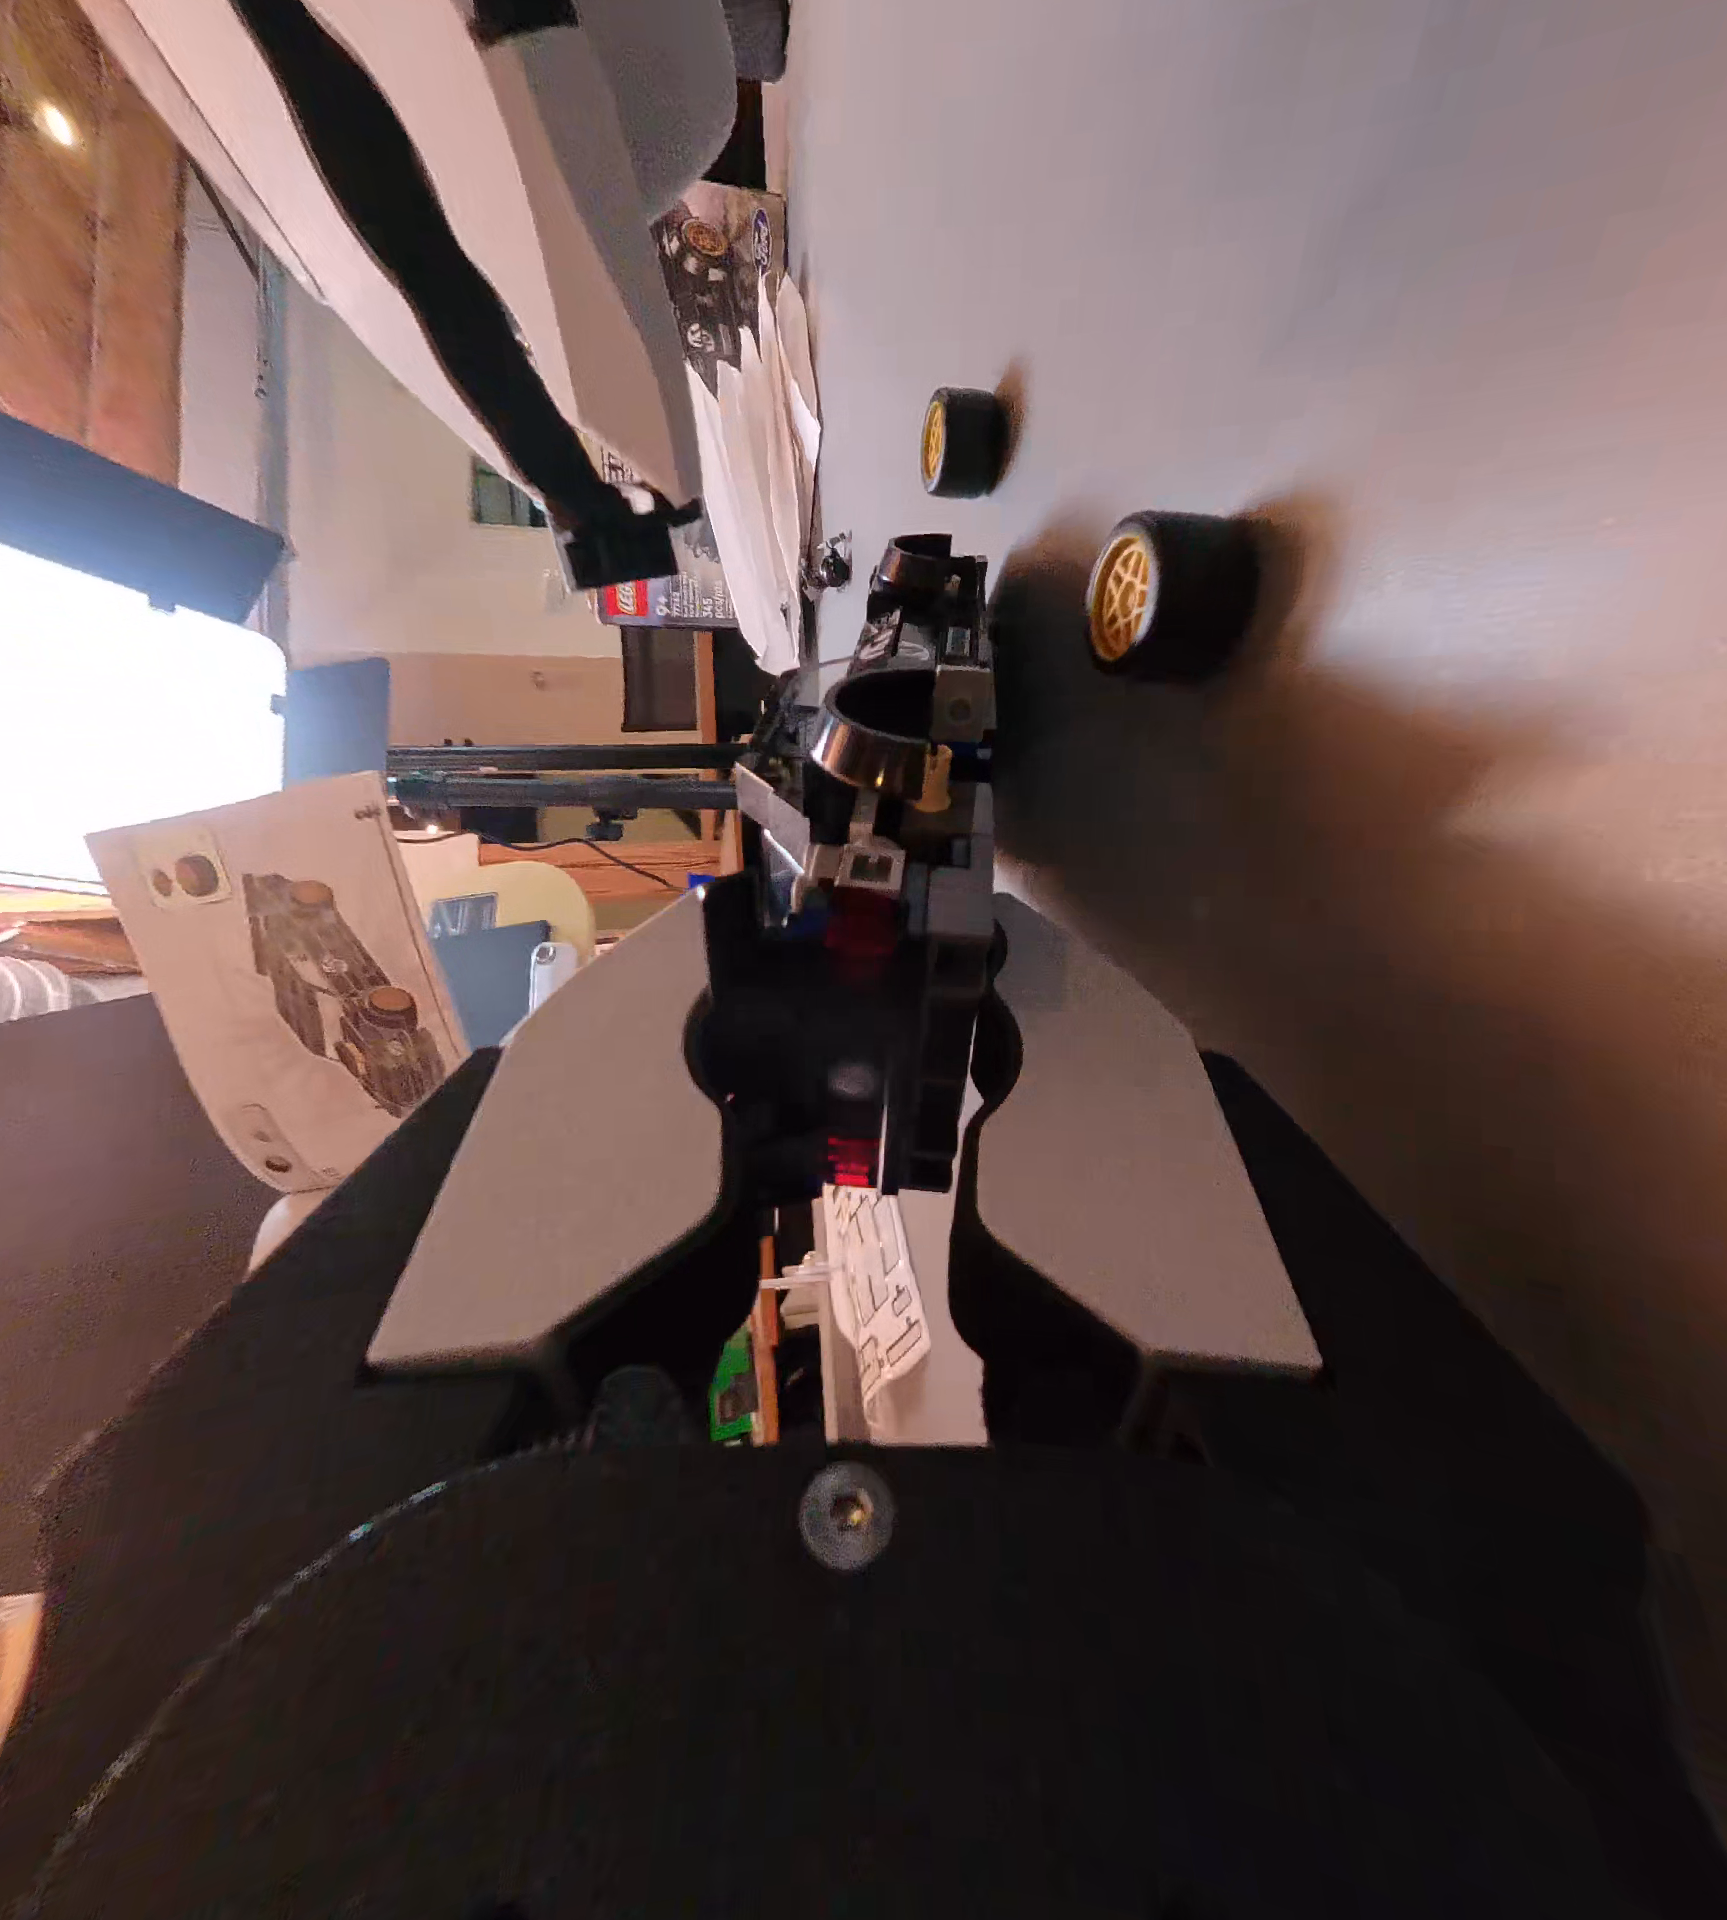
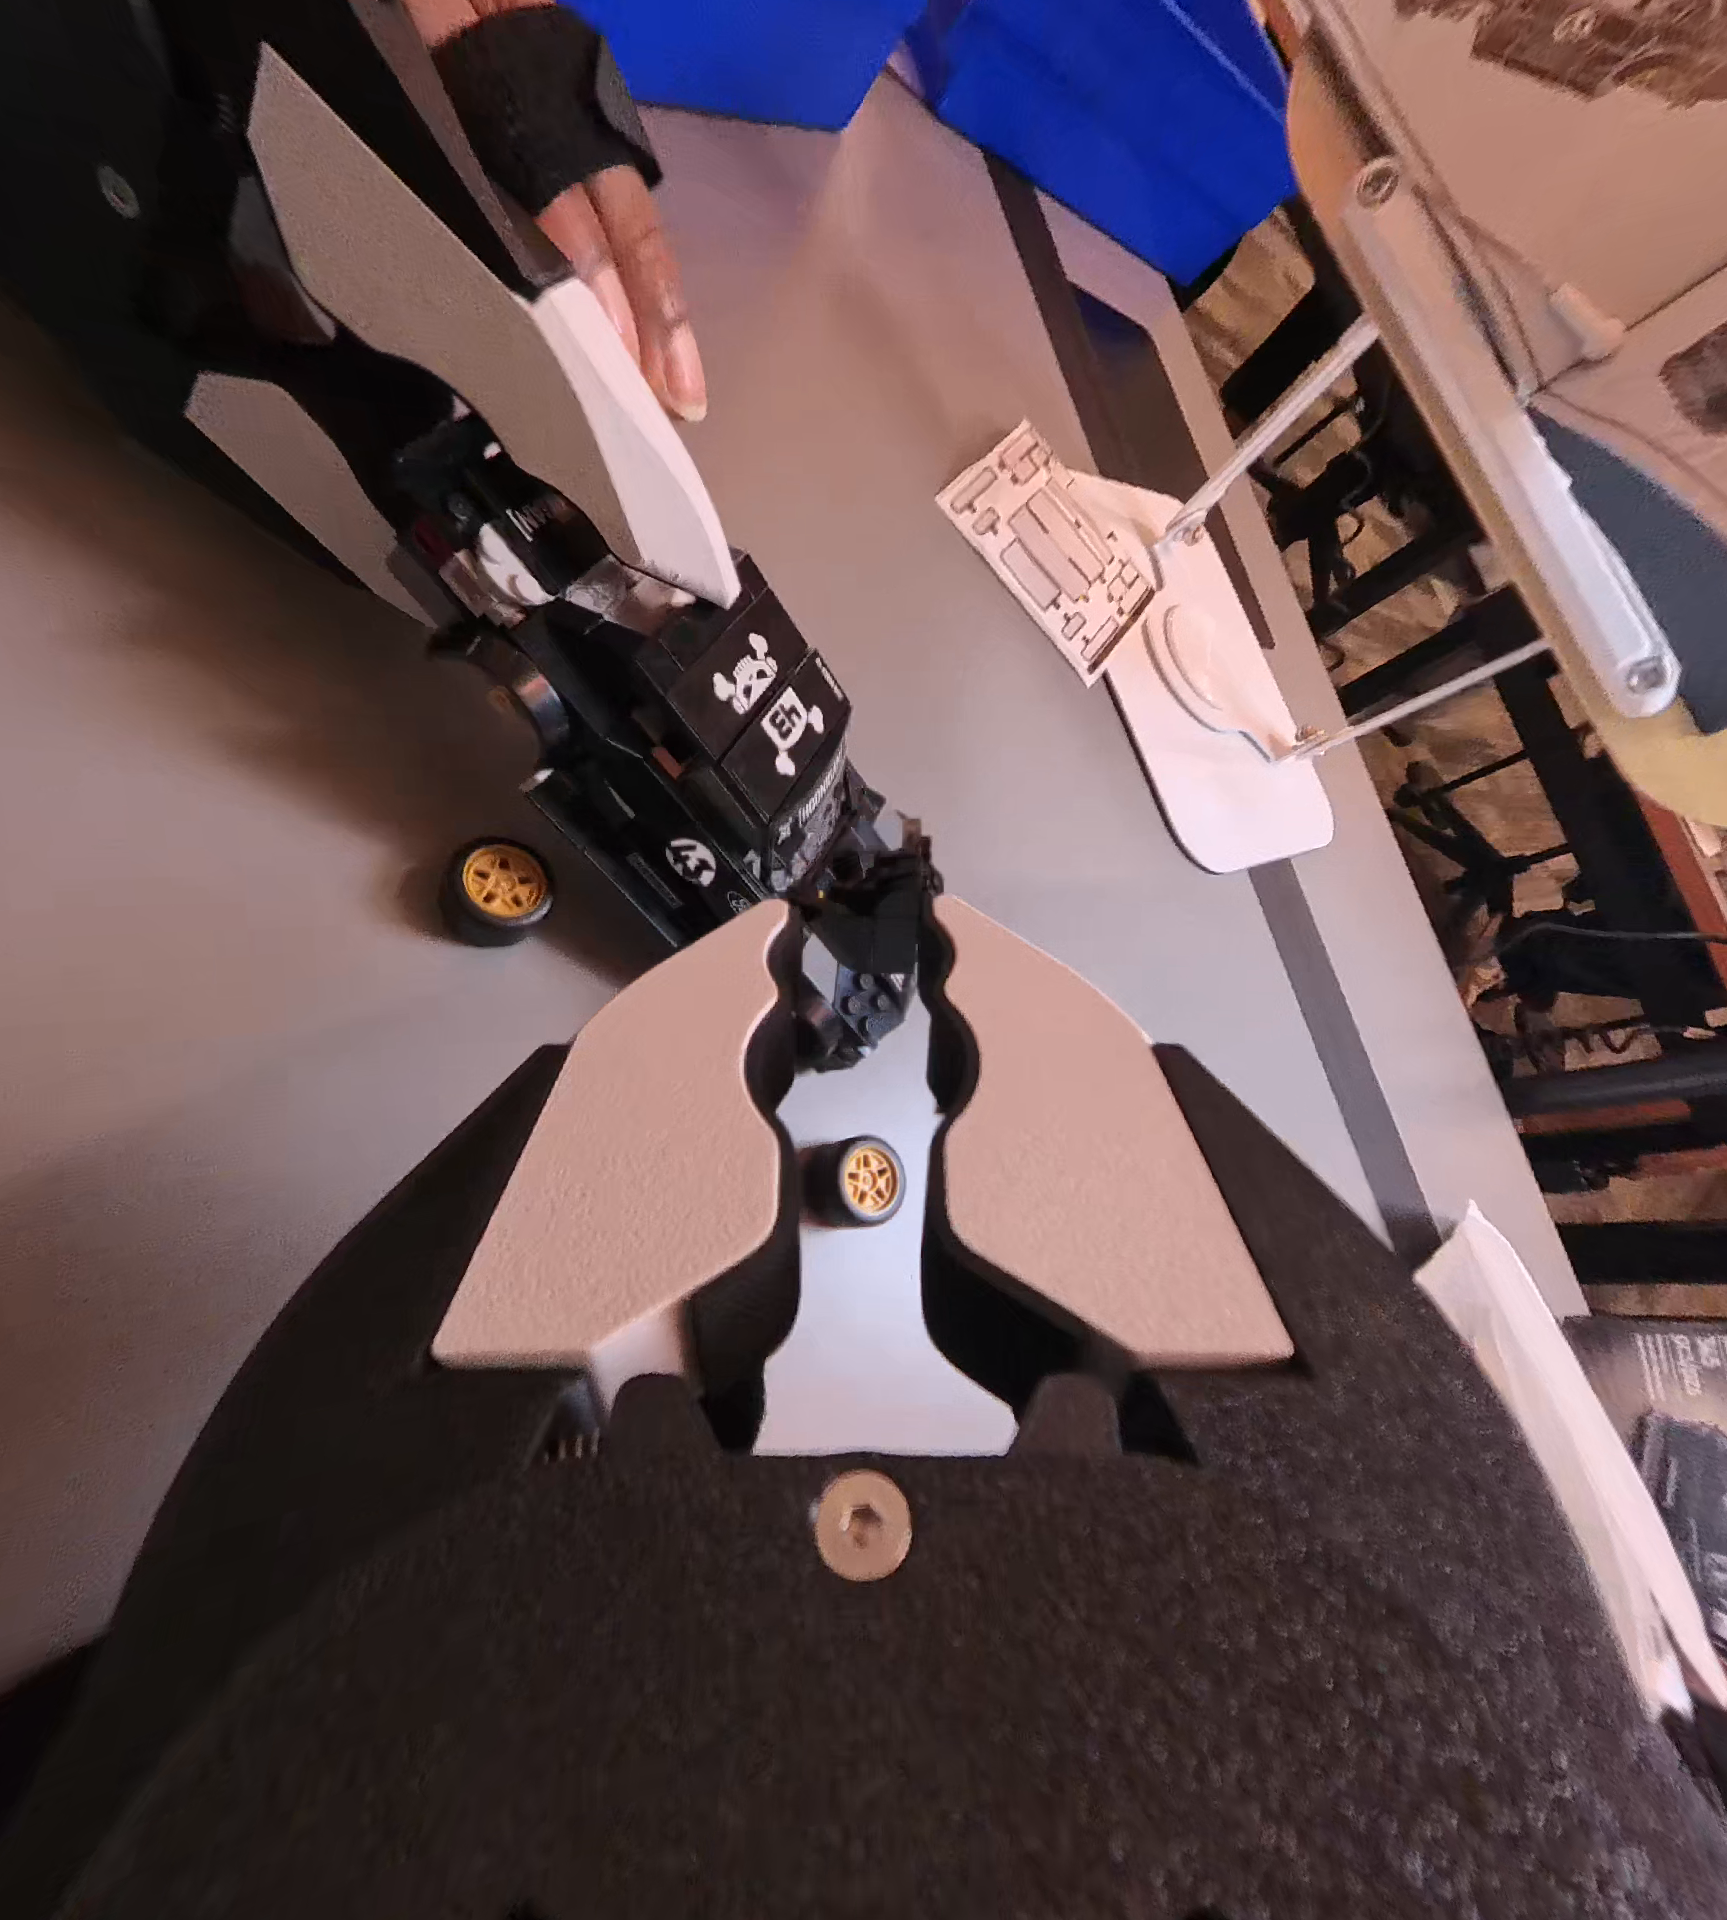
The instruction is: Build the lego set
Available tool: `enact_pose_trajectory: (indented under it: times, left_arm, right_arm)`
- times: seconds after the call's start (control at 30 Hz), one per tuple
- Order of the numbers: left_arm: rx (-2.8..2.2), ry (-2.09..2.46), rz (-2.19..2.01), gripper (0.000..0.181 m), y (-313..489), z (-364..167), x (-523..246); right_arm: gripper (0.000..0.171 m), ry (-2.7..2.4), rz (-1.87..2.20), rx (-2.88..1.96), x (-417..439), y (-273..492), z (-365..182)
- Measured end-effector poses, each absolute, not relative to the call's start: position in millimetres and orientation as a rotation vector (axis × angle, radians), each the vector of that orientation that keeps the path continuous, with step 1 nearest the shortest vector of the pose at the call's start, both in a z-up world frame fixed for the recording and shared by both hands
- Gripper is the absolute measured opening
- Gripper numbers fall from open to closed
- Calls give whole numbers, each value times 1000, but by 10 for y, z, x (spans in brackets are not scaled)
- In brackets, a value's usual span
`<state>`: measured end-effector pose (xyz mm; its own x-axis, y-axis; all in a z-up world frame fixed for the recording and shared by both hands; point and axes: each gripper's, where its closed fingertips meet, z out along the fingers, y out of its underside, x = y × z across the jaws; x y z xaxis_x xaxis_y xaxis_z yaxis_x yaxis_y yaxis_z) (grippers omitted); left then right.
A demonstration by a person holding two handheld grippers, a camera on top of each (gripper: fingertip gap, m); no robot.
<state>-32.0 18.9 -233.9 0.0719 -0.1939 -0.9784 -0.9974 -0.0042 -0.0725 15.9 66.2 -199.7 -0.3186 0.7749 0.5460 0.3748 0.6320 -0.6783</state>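
Observation:
A black Lego car (image 1: 906, 727) with white stickers is held on its side over the grey table (image 1: 1410, 260). My left gripper (image 1: 854, 935) is shut on its rear end. In the right wrist view the car (image 2: 734, 727) runs from my left gripper (image 2: 568, 597) towards my right gripper (image 2: 859, 920), which is shut on a small black studded piece (image 2: 869, 1003) right at the car's other end. I cannot tell whether the piece touches the car. Two loose gold-rimmed wheels lie on the table, one near (image 1: 1165, 592) and one farther off (image 1: 963, 442). They show again in the right wrist view, one (image 2: 497, 890) beside the car and the other (image 2: 864, 1179) under my jaws.
A sticker sheet (image 2: 1046, 551) lies by a white stand base (image 2: 1223, 748) at the table edge. The stand holds the instruction booklet (image 1: 287, 966). The set's box (image 2: 1721, 1507) and white papers (image 2: 1565, 1455) are at the right. Blue bins (image 2: 1098, 104) stand at the far side. A gloved hand (image 2: 620, 208) is on the left gripper.

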Motion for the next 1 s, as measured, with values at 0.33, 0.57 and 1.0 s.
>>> enact_pose_trajectory:
  times: [0.33,0.57,1.0]
  left_arm:
    - [-1404,1290,1081,42,207,-2380,-379]
    - [-1390,1321,1066,44,188,-2421,-282]
    - [-1443,1280,975,44,184,-2407,-308]
  right_arm:
    - [21,-2020,302,-768,105,912,-1996]
    - [21,-2476,287,-596,-961,1042,-2408]
    - [27,-2759,448,-810,-1069,982,-2517]
